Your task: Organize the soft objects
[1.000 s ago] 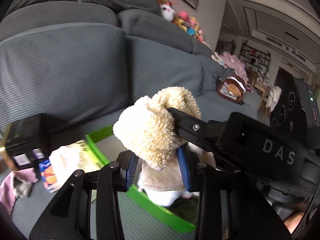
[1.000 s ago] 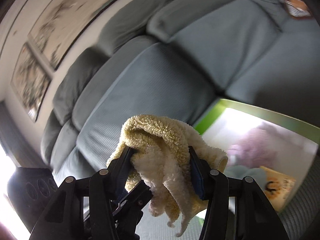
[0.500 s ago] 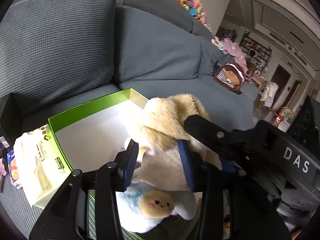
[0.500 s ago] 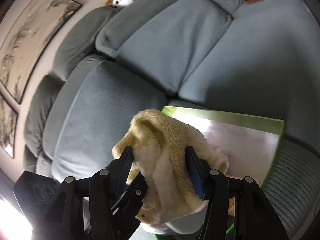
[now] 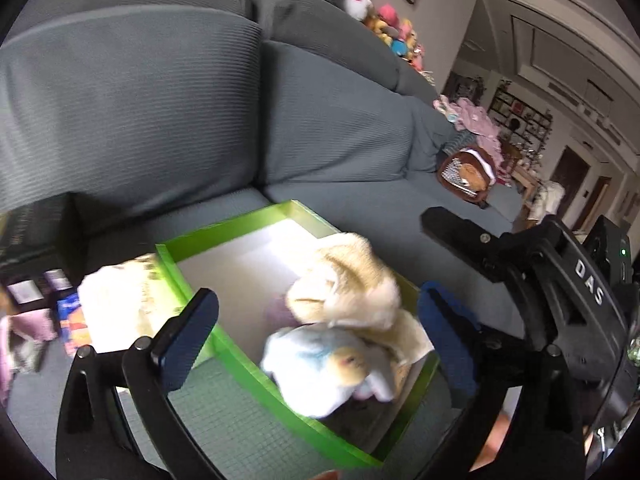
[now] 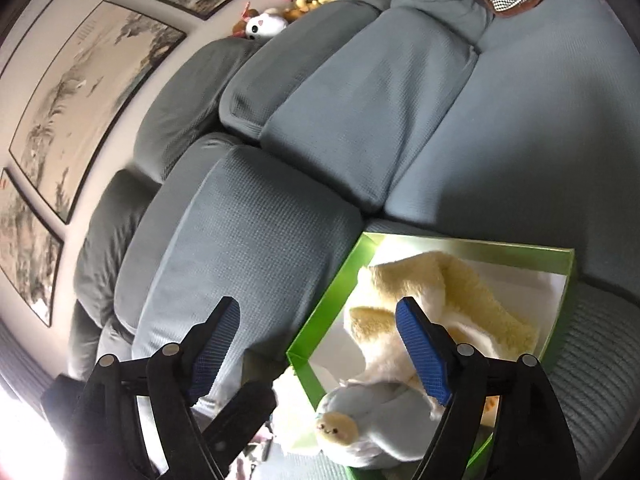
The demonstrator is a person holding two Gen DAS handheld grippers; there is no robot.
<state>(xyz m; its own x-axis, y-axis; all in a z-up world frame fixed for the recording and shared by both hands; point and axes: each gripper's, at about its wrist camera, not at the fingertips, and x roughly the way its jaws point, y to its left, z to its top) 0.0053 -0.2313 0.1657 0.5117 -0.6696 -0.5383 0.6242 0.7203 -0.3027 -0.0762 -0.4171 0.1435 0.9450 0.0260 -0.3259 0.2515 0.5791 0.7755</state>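
You had a sofa [image 5: 132,112] of matt grey ribbed cloth filling the upper left of the frame. On its seat at lower centre sat a box [image 5: 224,226] of smooth, glossy green card with a white inside. In it lay a cream fleece [image 5: 348,288], shaggy and soft, over a pale blue plush [image 5: 320,368] of short smooth pile. Your gripper fingers [image 6: 420,344] were matt black plastic with rough blue pads.

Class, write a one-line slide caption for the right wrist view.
Open right gripper, jaws just opened, above cream fleece lying in green box on grey sofa.
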